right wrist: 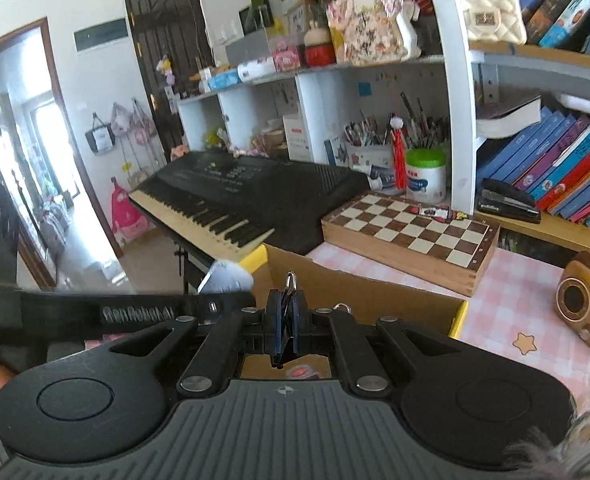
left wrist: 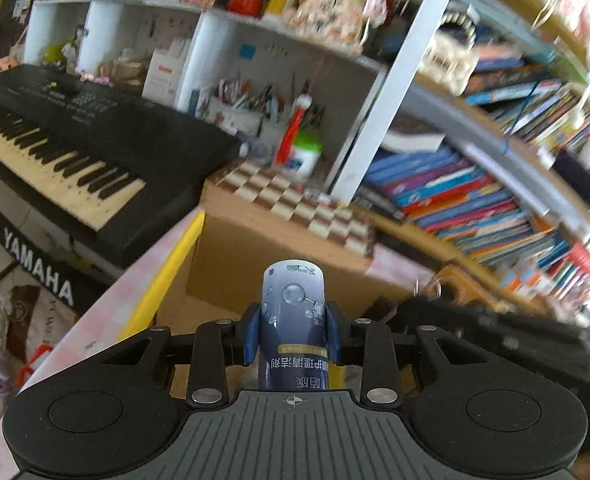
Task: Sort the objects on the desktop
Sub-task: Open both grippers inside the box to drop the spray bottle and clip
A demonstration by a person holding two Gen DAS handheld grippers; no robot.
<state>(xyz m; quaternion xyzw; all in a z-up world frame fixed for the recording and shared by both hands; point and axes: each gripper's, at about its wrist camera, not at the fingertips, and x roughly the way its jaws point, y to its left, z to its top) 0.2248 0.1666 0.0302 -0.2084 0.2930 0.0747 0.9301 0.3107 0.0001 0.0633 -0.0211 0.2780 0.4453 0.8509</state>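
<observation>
A dark blue cleaner bottle (left wrist: 293, 300) with white print sits clamped between my left gripper's (left wrist: 293, 322) blue pads, its rounded end pointing forward. Beneath it lies an open cardboard box (left wrist: 231, 256) with yellow flap edges. In the right wrist view, my right gripper (right wrist: 286, 316) is shut on a small black binder clip (right wrist: 291, 283) whose wire loop sticks up above the pads. The same box (right wrist: 359, 292) lies just ahead of it. The left gripper's black body (right wrist: 135, 314) crosses that view at the left, with a whitish end (right wrist: 227, 274) showing beyond it.
A wooden chessboard (right wrist: 411, 236) lies on the pink checked tablecloth (right wrist: 511, 304) behind the box. A black keyboard (right wrist: 247, 196) stands to the left, a brown retro radio (right wrist: 587, 304) to the right. Shelves with books, a pen cup and a green-lidded jar (right wrist: 425, 176) rise behind.
</observation>
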